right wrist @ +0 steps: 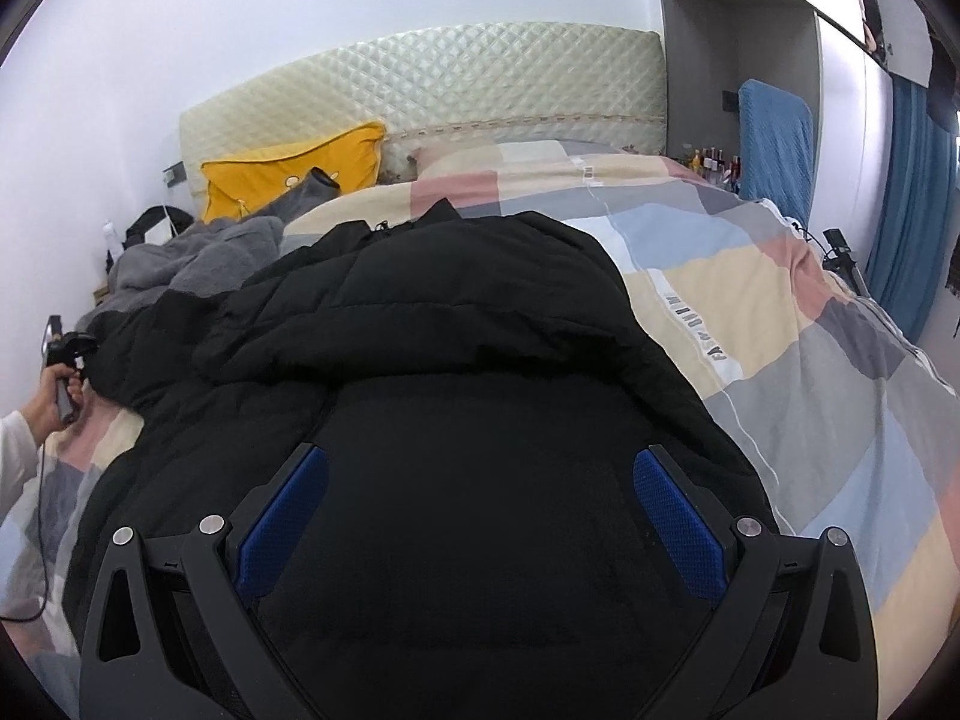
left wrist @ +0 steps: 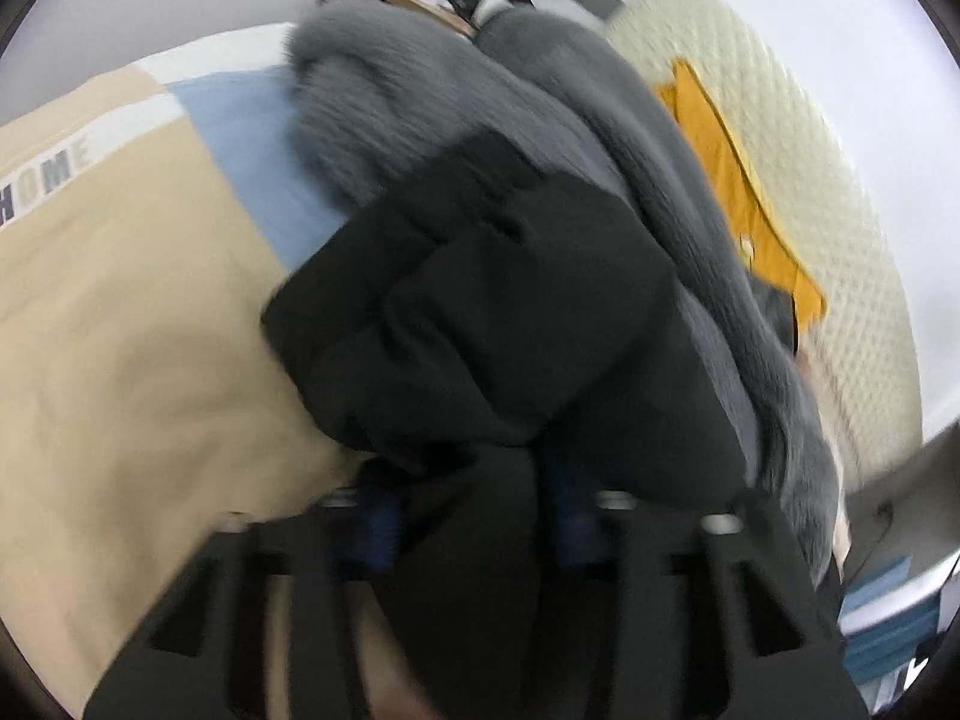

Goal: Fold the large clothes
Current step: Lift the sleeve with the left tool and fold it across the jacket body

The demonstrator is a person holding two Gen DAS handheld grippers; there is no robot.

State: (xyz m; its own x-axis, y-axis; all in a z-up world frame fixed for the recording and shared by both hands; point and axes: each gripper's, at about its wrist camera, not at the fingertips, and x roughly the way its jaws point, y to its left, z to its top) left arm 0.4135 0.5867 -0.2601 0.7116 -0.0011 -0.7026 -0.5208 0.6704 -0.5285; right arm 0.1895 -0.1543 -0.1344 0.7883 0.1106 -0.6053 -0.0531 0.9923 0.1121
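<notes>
A big black puffer jacket (right wrist: 456,324) lies spread on the bed. My right gripper (right wrist: 480,480) hovers just over its near part, jaws wide open, blue pads (right wrist: 282,516) apart with nothing pinched. In the left wrist view, blurred, a bunched fold of the black jacket (left wrist: 492,312) runs down between the blue pads (left wrist: 381,519) of my left gripper (left wrist: 474,480), which is shut on it. The right wrist view shows that left gripper (right wrist: 66,354) in a person's hand at the jacket's far left edge.
A patchwork quilt (right wrist: 780,312) covers the bed. A grey fleecy garment (right wrist: 198,258) is heaped beyond the jacket, near a yellow pillow (right wrist: 288,174) and cream padded headboard (right wrist: 450,78). Blue curtain (right wrist: 912,210) and small bottles (right wrist: 714,165) stand at the right.
</notes>
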